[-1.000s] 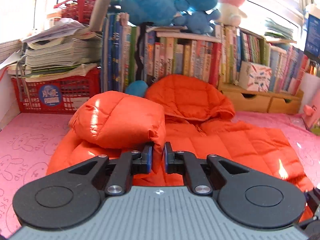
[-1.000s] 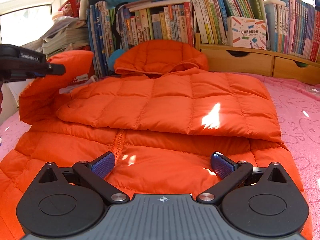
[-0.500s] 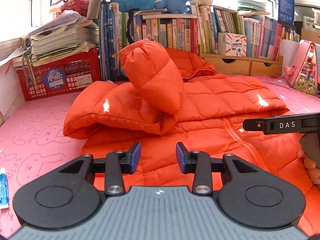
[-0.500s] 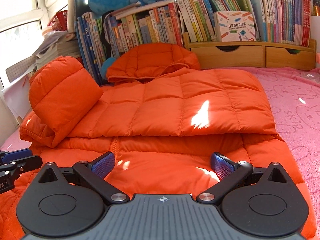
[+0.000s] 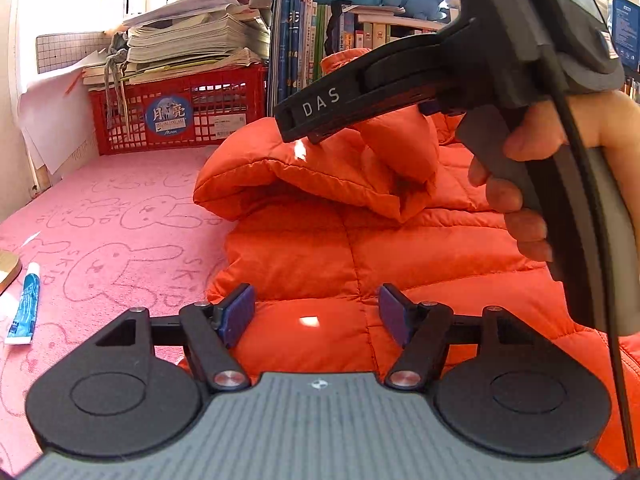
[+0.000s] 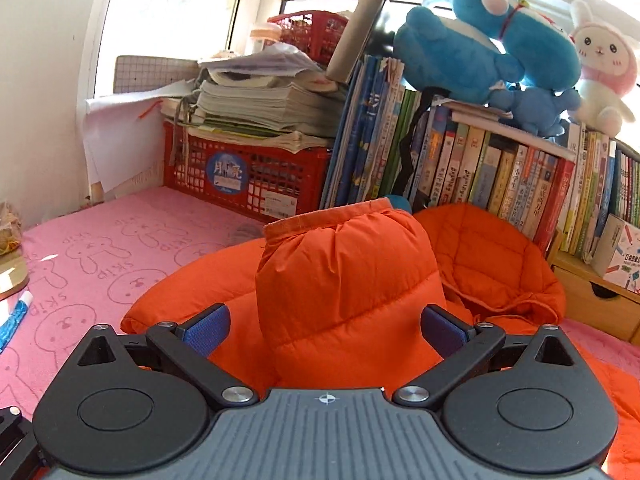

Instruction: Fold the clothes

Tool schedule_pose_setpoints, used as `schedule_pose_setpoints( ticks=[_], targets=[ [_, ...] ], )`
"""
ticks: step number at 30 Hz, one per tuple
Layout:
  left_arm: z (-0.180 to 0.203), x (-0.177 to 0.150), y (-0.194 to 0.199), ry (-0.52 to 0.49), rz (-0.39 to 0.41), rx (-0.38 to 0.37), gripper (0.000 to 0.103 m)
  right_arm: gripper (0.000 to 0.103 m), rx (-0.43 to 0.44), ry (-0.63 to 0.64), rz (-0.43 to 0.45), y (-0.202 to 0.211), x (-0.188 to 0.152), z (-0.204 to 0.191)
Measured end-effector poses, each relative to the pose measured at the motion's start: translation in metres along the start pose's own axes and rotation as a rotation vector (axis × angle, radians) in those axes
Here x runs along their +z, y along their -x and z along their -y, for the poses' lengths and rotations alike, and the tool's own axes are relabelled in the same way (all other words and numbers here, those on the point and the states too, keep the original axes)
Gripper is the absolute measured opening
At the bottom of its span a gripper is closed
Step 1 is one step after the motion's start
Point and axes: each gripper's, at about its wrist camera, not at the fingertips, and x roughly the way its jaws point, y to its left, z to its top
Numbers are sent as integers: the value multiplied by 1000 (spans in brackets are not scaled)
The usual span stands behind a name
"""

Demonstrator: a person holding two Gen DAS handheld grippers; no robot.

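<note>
Scene: An orange down jacket (image 5: 320, 264) lies spread on a pink rabbit-print mat (image 5: 112, 216), in front of a row of books (image 6: 480, 168) and a red crate (image 5: 176, 112) stacked with papers.

Jacket: One sleeve (image 6: 344, 272) is folded in over the body, yet its padded cuff end stands up rather than lying flat; the hood (image 6: 492, 256) rests against the books behind.

Why it sits so: The puffy filling likely springs the sleeve back up, so the fold probably needs pressing or re-laying.

Left gripper (image 5: 316, 316): Its jaws are opening over the jacket's lower panel, the blue pads clear of the fabric and nothing pinched between them.

Right gripper (image 6: 326, 328): Spread wide but beginning to close, it frames the upright sleeve; the pads stand either side of it without pressing, so no grip is made.

Hand (image 5: 532, 184): Seen from the left wrist camera, a person's hand wraps the right tool's handle above the jacket.

Aside: A blue tube (image 5: 24, 304) lies on the mat, well apart from the jacket.
</note>
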Motion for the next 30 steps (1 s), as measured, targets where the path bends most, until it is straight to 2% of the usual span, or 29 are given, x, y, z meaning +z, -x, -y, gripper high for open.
schedule_pose_setpoints(
  ticks=[1,3,6,9,11,15,18,25,30],
  targets=[
    [1,0,0,-3,2,6,72,70,-18,7,-16,-7,1,1],
    [3,0,0,-12,6,15,73,45,-74,-8,-34,-11,-1,13],
    [4,-1,1,-22,13,17,73,27,-144,-110,-10,5,-6,57],
    [2,-1,2,-11,20,11,73,27,-239,-213,13,22,-21,104],
    [2,-2,2,-7,22,14,73,27,-286,-289,-30,24,-43,137],
    [3,-2,3,-9,35,31,73,27,-319,-403,-139,6,-95,170],
    [3,-2,2,-3,38,40,74,28,-309,-431,-120,5,-113,173],
    [-5,1,-1,62,17,21,74,29,-254,-499,-122,5,-117,183],
    [-2,1,0,52,16,38,75,33,-235,-516,-116,6,-116,185]
  ],
)
